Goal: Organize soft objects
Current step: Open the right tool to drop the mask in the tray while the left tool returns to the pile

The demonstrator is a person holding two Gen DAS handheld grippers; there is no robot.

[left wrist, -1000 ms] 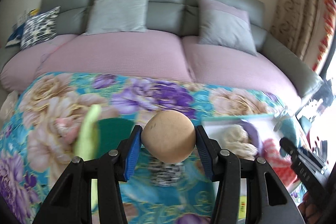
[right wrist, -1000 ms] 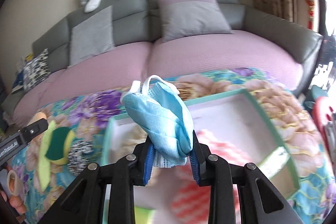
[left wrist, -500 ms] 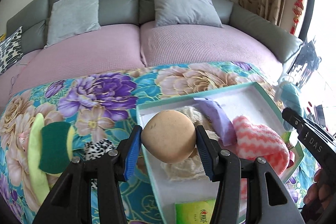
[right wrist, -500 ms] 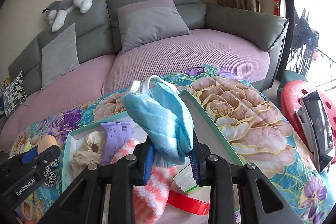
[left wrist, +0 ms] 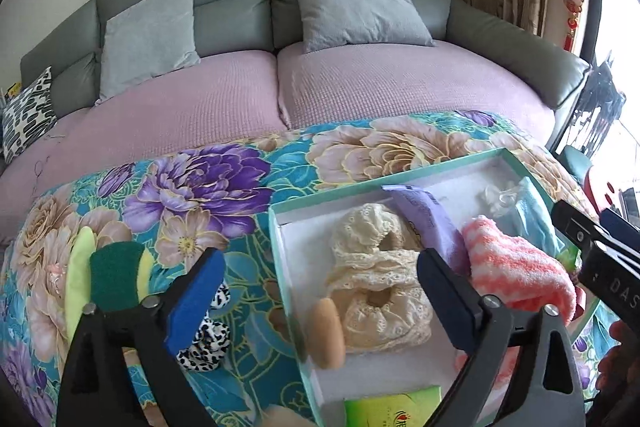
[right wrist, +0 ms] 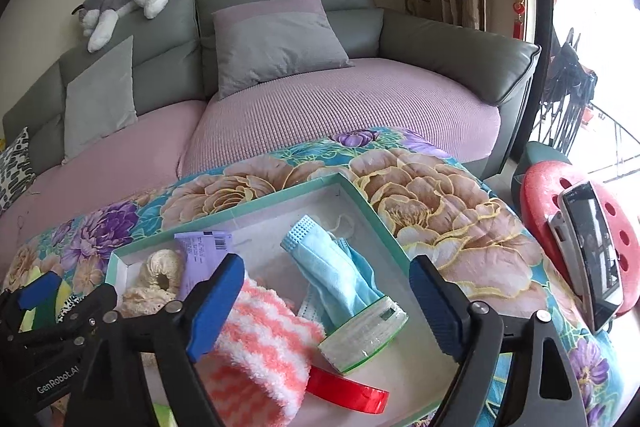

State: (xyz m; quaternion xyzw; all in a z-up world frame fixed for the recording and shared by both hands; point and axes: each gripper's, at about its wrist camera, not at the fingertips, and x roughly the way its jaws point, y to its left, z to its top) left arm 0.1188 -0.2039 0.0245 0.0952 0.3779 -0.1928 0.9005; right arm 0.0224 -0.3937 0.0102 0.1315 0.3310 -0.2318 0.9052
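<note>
Left wrist view: left gripper (left wrist: 316,291) spread wide, empty. One tan sponge ball (left wrist: 329,333), light and squashy, lower centre inside the teal box (left wrist: 280,259). Outside at lower left: one green-yellow scrubber (left wrist: 114,281), one leopard scrunchie (left wrist: 206,339); best pinched mid-body.

Right wrist view: right gripper (right wrist: 324,295) released. One limp blue face mask (right wrist: 336,277) mid-box, one fluffy coral sock (right wrist: 260,343).
</note>
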